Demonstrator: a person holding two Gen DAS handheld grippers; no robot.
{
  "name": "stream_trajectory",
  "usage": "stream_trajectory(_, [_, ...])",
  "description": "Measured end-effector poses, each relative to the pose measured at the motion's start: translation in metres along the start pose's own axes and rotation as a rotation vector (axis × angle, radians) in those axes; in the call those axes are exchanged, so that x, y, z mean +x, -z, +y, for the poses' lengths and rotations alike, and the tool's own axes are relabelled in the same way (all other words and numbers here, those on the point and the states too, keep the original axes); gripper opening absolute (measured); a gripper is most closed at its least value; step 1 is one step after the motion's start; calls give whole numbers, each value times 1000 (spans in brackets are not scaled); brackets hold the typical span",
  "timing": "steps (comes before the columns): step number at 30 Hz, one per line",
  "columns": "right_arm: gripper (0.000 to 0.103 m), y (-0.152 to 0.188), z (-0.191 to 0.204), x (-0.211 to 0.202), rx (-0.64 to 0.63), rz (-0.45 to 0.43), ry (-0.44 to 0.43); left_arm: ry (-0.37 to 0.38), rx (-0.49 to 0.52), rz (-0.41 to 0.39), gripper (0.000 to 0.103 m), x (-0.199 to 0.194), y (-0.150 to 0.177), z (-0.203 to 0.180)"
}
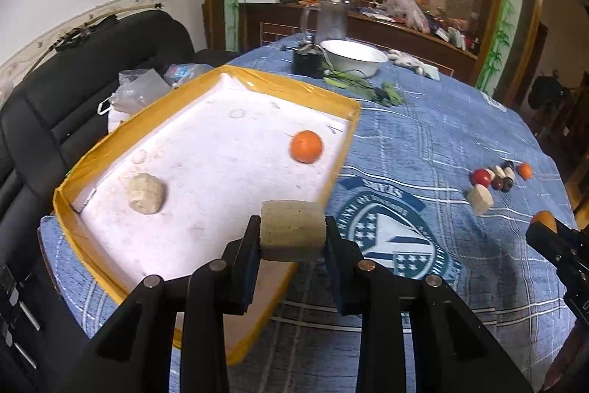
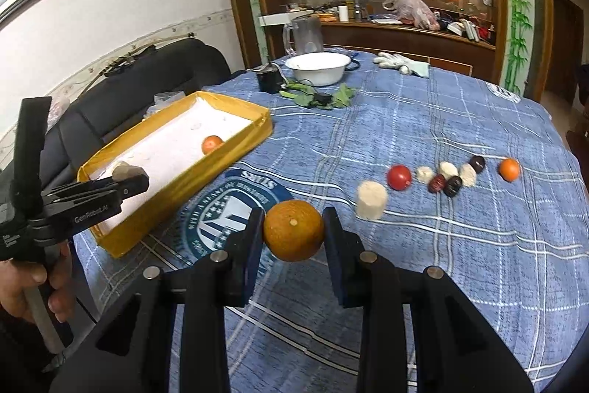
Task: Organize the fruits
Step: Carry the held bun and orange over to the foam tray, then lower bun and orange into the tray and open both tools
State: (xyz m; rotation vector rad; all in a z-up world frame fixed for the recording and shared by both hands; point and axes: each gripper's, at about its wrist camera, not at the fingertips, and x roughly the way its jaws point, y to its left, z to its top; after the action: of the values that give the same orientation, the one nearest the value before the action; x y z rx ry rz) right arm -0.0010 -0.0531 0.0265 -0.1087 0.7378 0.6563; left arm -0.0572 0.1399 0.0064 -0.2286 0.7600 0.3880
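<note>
Left gripper [image 1: 292, 232] clamps a pale cut cylinder [image 1: 292, 227] – beige, layered. Right gripper [image 2: 293, 231] clamps an orange [image 2: 293, 230] – round, dimpled.

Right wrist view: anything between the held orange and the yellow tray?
Only bare blue tablecloth with its printed crest lies between the orange and the yellow tray; right wrist view.

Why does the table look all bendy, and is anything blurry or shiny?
Left wrist view: the fisheye lens curves the blue tablecloth and darkens the corners; tape on the yellow tray shows glare; the orange inside it looks slightly smeared. Right wrist view: the same bending; the pale chunk on the cloth is a bit blurred, and a ceiling lamp glares in the glass behind.
</note>
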Motion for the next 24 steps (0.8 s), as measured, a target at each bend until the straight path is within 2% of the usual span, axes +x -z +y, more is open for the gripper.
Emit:
stream_trajectory(14, [34,-40,55,32,-85,-9,-102,-121,-87,-18,31,11,-23,62])
stream_trajectory(24, [34,-81,88,84,-113,3,-155,-188,-69,-2,31,35,-49,82])
